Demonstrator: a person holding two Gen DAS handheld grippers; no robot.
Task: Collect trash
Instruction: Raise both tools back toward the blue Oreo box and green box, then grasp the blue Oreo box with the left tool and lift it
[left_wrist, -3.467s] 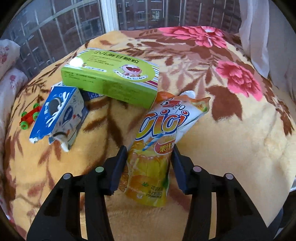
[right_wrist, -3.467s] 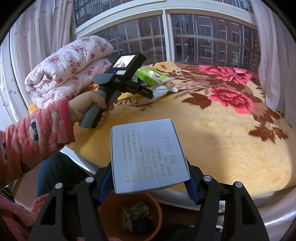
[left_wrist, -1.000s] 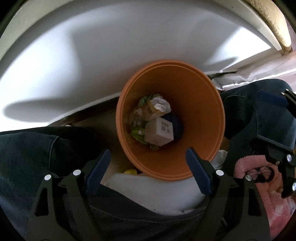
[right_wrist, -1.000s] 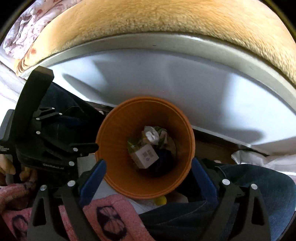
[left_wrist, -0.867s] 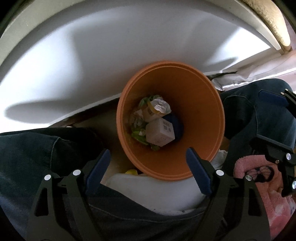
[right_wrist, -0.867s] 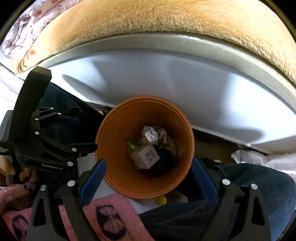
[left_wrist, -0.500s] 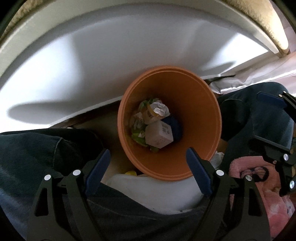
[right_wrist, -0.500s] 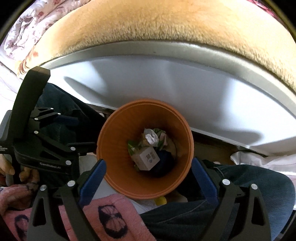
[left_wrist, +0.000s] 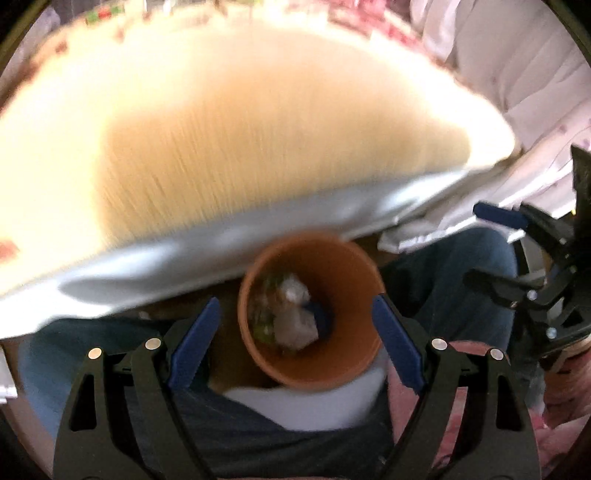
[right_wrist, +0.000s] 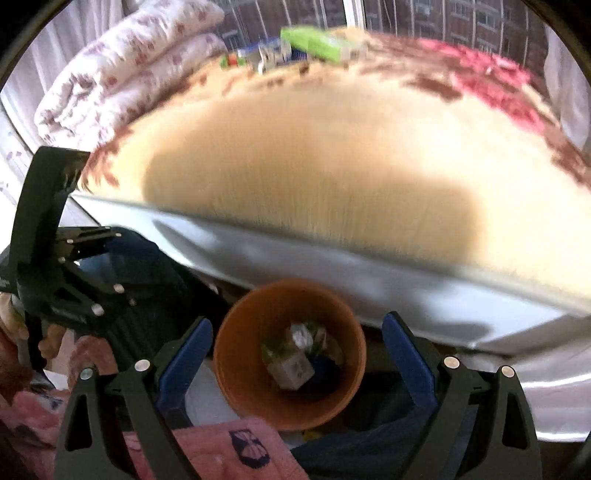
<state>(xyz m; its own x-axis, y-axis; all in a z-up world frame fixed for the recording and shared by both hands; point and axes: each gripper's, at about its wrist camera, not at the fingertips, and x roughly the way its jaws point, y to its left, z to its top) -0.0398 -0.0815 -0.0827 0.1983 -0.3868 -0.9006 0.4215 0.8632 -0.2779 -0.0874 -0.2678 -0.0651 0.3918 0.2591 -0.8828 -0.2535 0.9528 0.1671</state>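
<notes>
An orange bin (left_wrist: 317, 347) (right_wrist: 236, 373) stands on the floor below the table edge, between the person's knees. It holds a white carton (right_wrist: 291, 369) (left_wrist: 295, 328) and other crumpled trash. My left gripper (left_wrist: 295, 339) is open and empty above the bin. My right gripper (right_wrist: 295, 350) is open and empty above it too. Far across the blanket lie a green box (right_wrist: 317, 42) and a blue carton (right_wrist: 269, 53). Both views are blurred by motion.
The round table is covered by a beige floral blanket (right_wrist: 332, 147) (left_wrist: 240, 122) with a grey-white rim (right_wrist: 332, 258). A folded quilt (right_wrist: 122, 74) lies at the back left. The person's jeans (left_wrist: 240, 435) surround the bin.
Both grippers have tilted upward from the bin, so the blanket-covered tabletop now fills the upper half of each view. Both stay open and empty.
</notes>
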